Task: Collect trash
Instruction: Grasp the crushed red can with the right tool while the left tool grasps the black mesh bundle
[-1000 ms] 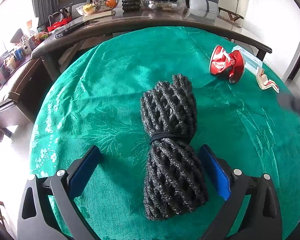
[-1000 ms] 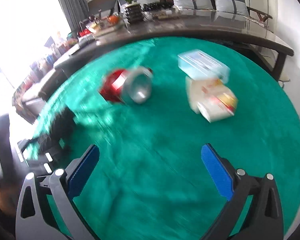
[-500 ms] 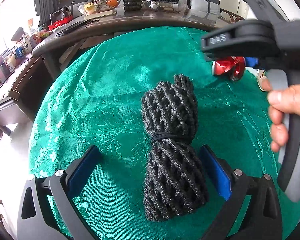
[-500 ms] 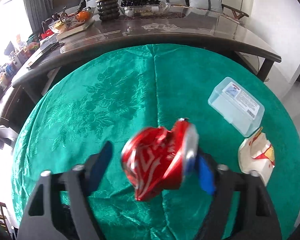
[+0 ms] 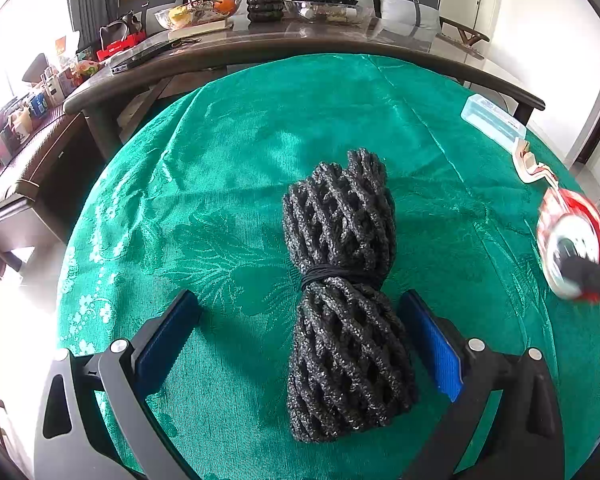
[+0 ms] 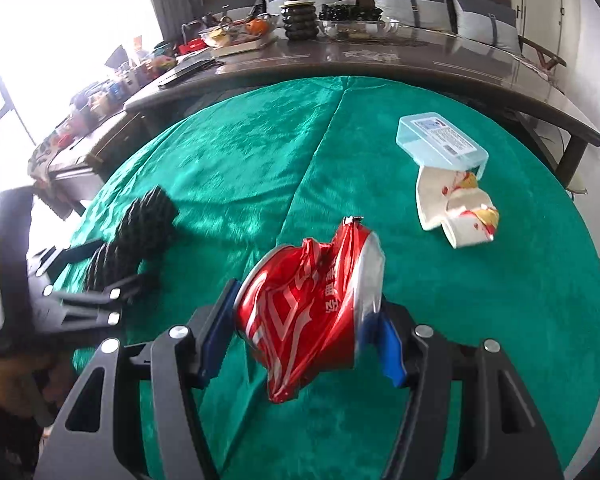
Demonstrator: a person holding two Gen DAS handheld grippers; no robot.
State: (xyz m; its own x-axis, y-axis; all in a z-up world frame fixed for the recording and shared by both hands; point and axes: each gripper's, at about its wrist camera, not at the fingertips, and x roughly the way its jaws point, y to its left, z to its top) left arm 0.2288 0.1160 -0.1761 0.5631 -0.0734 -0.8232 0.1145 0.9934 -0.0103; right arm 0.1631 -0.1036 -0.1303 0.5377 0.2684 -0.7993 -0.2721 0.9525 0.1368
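On the round table under the green damask tablecloth (image 5: 228, 184), a bundle of black foam mesh netting (image 5: 342, 300), cinched at its middle by a black band, lay flat. Left gripper (image 5: 300, 344) sat low over the cloth with jaws spread wide; the bundle's near half lay between the blue pads (image 5: 440, 352), closer to the right pad, contact not determinable. Right wrist view showed the same bundle (image 6: 140, 236) at far left with the left gripper around it.

Right gripper (image 6: 304, 332) was clamped on a crushed red aluminium can (image 6: 312, 312), blue pads pressed against both ends, can lifted clear of the cloth. Left wrist view caught that can (image 5: 572, 248) blurred at the right edge.

Farther right on the cloth: a clear plastic box with printed label (image 6: 440, 142), and just in front of it, touching or nearly so, a crumpled white paper carton with red and yellow print (image 6: 458, 208). Both lay well apart from the netting.
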